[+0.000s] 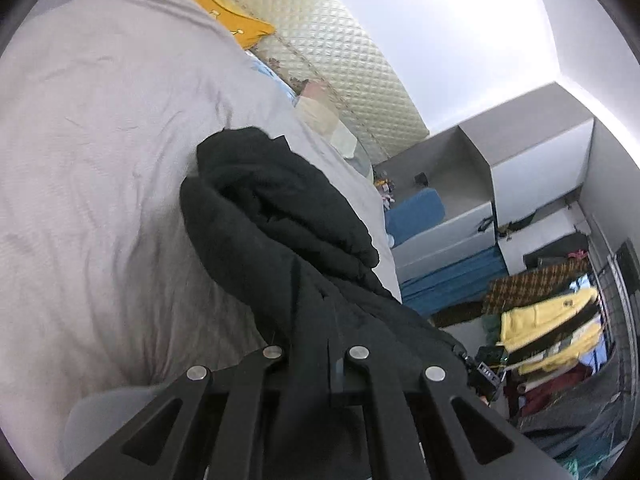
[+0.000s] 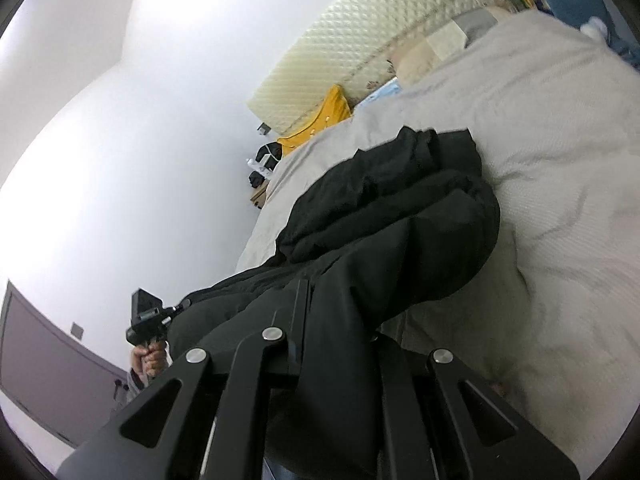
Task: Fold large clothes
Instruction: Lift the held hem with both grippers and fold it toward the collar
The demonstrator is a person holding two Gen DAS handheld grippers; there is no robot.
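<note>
A large black garment (image 1: 280, 216) lies bunched on a bed with a grey cover (image 1: 100, 140). My left gripper (image 1: 320, 308) is shut on its near edge, with cloth draped over the fingers. In the right wrist view the same black garment (image 2: 400, 216) hangs toward me, and my right gripper (image 2: 332, 304) is shut on another part of its near edge. The cloth hides both sets of fingertips. The left gripper (image 2: 150, 314) shows at the left of the right wrist view, held in a hand.
A quilted cream headboard (image 1: 340, 52) stands at the bed's far end, with a yellow garment (image 1: 224, 8) and pillows (image 1: 320, 112) beside it. Grey cabinets (image 1: 500, 168) and a pile of yellow and patterned clothes (image 1: 548, 328) stand right of the bed. A white wall (image 2: 120, 160) lies to the left.
</note>
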